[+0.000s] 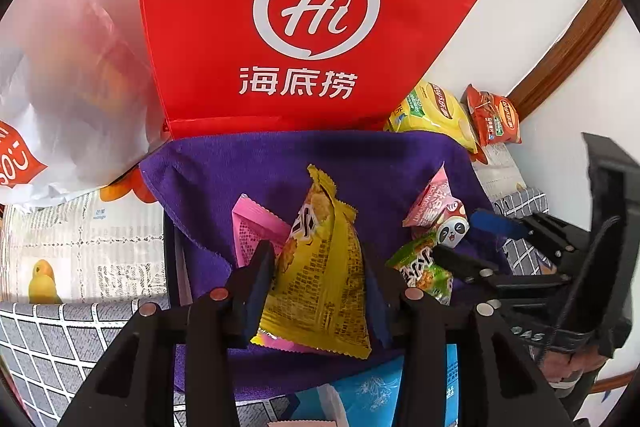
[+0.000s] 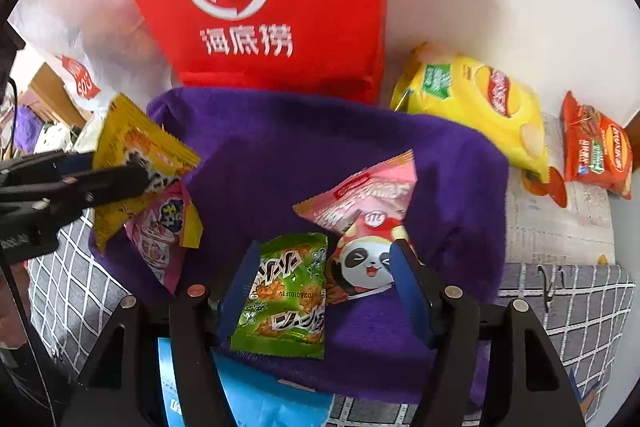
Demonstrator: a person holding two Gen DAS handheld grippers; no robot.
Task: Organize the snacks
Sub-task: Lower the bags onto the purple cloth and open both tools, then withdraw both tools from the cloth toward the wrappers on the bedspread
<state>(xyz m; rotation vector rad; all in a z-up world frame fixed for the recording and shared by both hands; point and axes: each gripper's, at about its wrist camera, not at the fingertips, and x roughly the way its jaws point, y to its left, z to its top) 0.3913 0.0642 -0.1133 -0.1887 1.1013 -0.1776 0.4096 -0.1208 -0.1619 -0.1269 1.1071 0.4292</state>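
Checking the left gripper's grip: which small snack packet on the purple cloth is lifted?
The yellow packet, pinched upright by the left gripper; the others lie flat.

Bright, even daylight, soft shadows only. Strong fisheye bend with black vignette at corners. Red bag (image 1: 304, 27) slightly blurred in right view, white plastic bag (image 1: 72, 67) hazy far left.

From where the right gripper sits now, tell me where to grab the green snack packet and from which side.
Take the green packet across its narrow middle, coming down from above. It lies flat on the purple towel with its long axis running away from the right gripper, so the fingers can close on its two long edges. Keep clear of the panda packet touching its right side.
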